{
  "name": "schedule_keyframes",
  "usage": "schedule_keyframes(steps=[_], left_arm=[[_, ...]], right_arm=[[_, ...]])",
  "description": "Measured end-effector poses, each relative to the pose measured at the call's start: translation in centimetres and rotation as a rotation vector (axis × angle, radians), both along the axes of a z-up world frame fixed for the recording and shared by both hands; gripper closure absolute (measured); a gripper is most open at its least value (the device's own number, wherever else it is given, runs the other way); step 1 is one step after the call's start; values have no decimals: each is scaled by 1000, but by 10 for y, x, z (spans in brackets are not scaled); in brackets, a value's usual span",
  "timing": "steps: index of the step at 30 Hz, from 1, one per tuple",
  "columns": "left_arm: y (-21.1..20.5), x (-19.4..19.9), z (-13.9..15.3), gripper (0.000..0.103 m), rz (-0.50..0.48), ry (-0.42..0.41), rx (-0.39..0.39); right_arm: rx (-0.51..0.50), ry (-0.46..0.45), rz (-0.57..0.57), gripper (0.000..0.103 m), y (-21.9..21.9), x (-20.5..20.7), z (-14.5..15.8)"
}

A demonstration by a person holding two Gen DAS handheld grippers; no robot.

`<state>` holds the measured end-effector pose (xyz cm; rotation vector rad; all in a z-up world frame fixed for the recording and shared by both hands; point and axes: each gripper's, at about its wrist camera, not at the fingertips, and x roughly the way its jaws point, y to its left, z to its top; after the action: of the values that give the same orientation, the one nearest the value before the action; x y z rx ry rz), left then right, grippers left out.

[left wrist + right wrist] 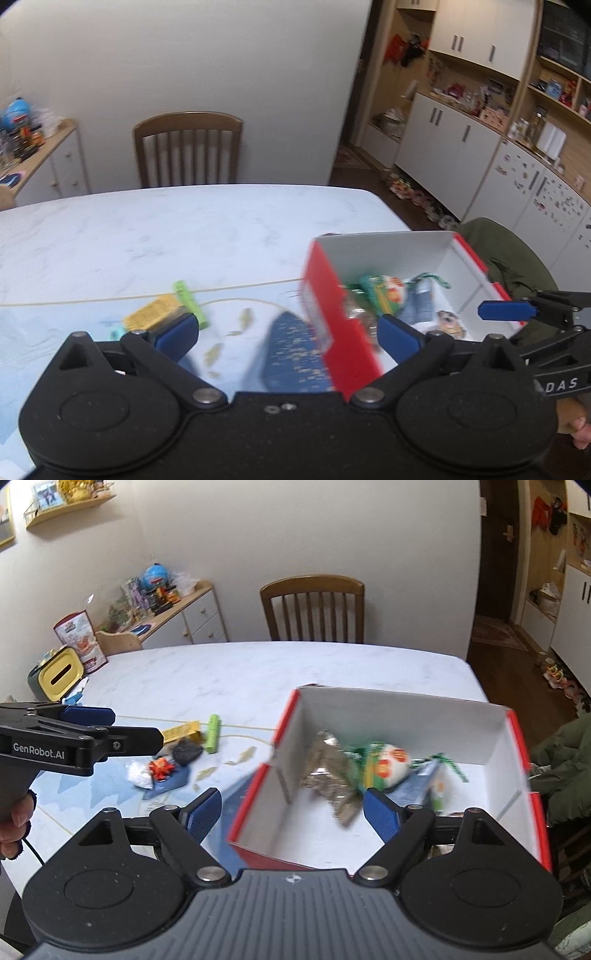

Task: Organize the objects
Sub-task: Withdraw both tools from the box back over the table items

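A red box with a white inside [388, 247] [402, 709] stands on the right of the marble table [240, 672]. In it lie a round green, white and orange packet [388, 764], a blurred silvery wrapper [328, 771] and a blue packet [417, 302]. A green tube [213, 734] [190, 302], a yellow box [183, 733] [153, 314], a black lump [186, 753] and white and orange wrappers [151, 771] lie left of the box. My left gripper [288, 334] is open over the box's left wall. My right gripper [291, 812] is open over its near left corner. Both hold nothing.
A wooden chair [314, 609] stands behind the table. A yellow-lidded container [59, 677] sits at the table's far left edge, with a cluttered sideboard [177, 609] beyond. A green jacket [569, 753] hangs to the right of the box. A blue patterned mat [291, 354] covers the near table.
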<state>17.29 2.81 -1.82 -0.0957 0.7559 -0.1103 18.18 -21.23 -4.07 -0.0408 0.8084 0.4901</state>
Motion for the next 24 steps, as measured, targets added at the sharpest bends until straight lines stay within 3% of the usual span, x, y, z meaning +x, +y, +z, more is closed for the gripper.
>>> schedule_keyframes(steps=[12, 24], left_arm=[[94, -9, -24, 0, 77, 20, 9], [150, -1, -65, 0, 71, 59, -30]], right_arm=[[-19, 91, 9, 19, 88, 13, -15], [-65, 149, -22, 19, 145, 34, -42]])
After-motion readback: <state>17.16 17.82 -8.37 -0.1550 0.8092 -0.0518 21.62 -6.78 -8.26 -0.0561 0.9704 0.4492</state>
